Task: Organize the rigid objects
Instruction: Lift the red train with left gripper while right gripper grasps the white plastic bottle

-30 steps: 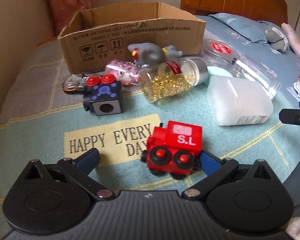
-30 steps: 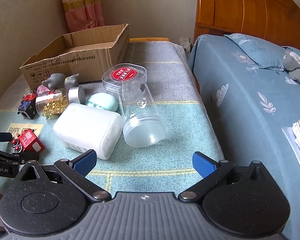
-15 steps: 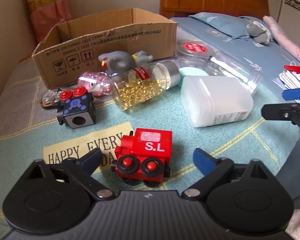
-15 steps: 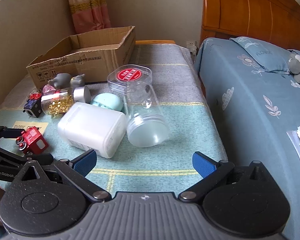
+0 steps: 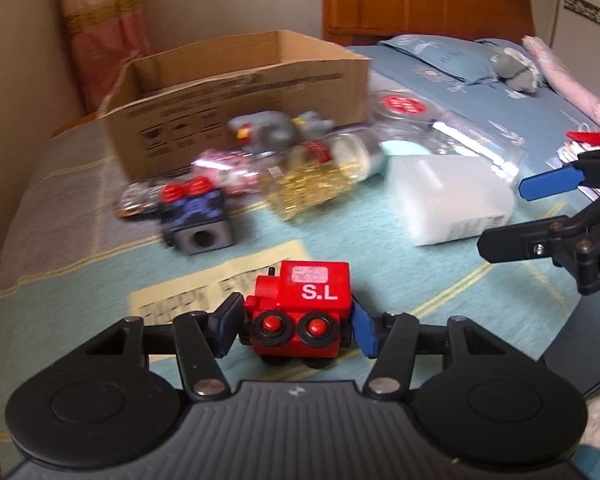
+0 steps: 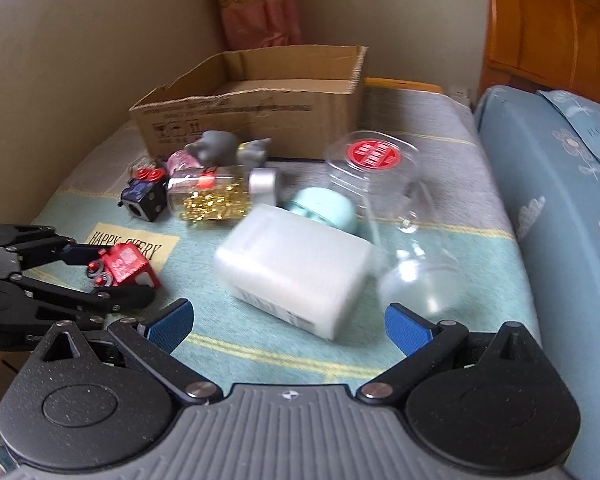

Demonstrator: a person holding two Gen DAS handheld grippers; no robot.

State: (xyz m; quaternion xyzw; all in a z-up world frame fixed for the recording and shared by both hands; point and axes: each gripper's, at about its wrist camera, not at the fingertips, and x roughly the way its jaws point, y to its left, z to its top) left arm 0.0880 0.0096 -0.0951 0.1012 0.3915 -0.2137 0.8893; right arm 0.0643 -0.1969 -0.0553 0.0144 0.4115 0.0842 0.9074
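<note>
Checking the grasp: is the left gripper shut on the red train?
Shut on it. The left gripper has a pad against each side of the red train, which looks raised off the blanket.

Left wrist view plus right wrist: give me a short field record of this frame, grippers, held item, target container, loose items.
left gripper: closed on the red toy train, pads on both its sides
right gripper: open, holding nothing, above the cloth
container: cardboard box, open top, at the back by the wall
loose items: white plastic bottle on its side; clear jar on its side; jar of gold pins; black cube toy; grey figure
image quality: background motion-blurred
</note>
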